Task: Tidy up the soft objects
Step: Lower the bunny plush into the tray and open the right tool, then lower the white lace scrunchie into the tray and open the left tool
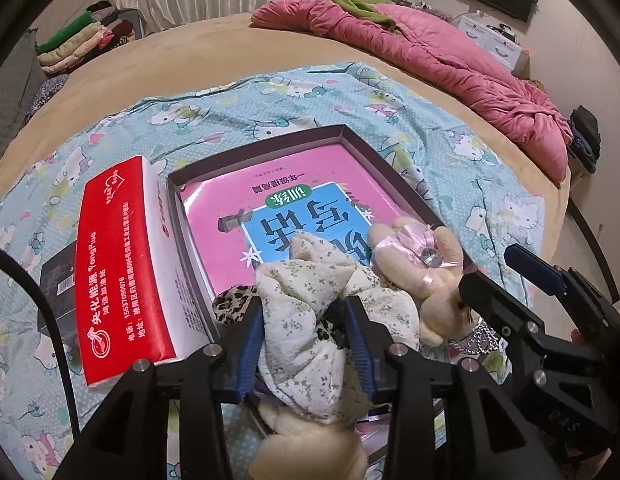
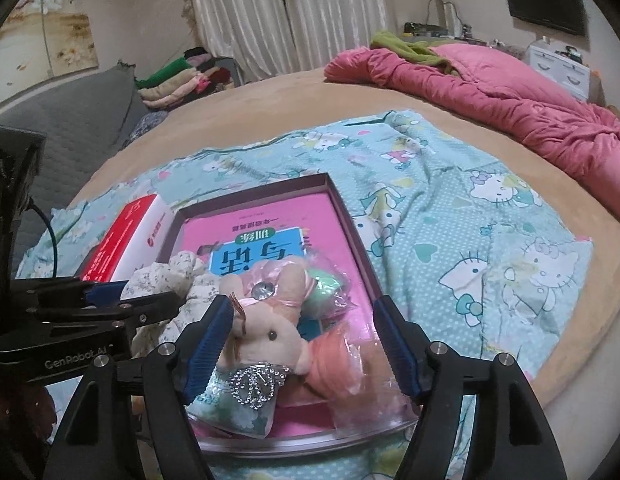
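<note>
On the bed [image 2: 270, 92], over a cartoon sheet [image 2: 470, 240], sits a shallow box [image 1: 394, 168] lined with a pink book [image 1: 230, 240]. At its near end, the left tool [image 1: 306, 340] clamps a floral plush [image 1: 310, 280]; the right tool [image 2: 306, 344] gapes wide around a bunny [image 2: 270, 328], not gripping.

Black left gripper [image 1: 306, 332] and right gripper [image 2: 306, 344]: blue ribbed pads, silver screws, "GenRobot.AI" lettering
</note>
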Motion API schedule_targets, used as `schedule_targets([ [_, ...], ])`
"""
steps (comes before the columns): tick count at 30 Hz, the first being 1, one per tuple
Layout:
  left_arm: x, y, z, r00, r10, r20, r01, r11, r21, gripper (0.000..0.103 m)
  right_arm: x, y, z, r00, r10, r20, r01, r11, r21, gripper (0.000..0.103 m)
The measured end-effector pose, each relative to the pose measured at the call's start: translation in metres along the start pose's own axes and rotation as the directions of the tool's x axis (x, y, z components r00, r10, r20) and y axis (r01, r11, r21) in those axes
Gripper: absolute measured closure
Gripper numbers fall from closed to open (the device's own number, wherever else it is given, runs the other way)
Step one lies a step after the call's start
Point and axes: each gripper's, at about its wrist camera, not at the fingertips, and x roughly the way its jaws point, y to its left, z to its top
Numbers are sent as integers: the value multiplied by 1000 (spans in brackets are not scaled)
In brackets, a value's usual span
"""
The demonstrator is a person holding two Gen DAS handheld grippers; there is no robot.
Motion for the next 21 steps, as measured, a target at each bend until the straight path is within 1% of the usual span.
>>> schedule_targets([
  [7, -11, 0, -1, 1000, 3, 18, -4, 1000, 5, 53, -3, -2, 0, 1000, -17, 3, 17, 1000, 26, 29],
  [13, -25, 3, -2, 999, 17, 47, -17, 1000, 0, 48, -7, 2, 1, 999, -35, 4, 35, 999, 18, 29],
  [18, -39, 7, -3, 997, 11, 71, -11, 1000, -12, 45, -13, 5, 4, 999, -50, 15, 50, 999, 19, 28],
  [21, -47, 9, -4, 996, 13, 84, -12, 1000, -14, 39, -19, 8, 6, 998, -63, 24, 63, 998, 21, 28],
])
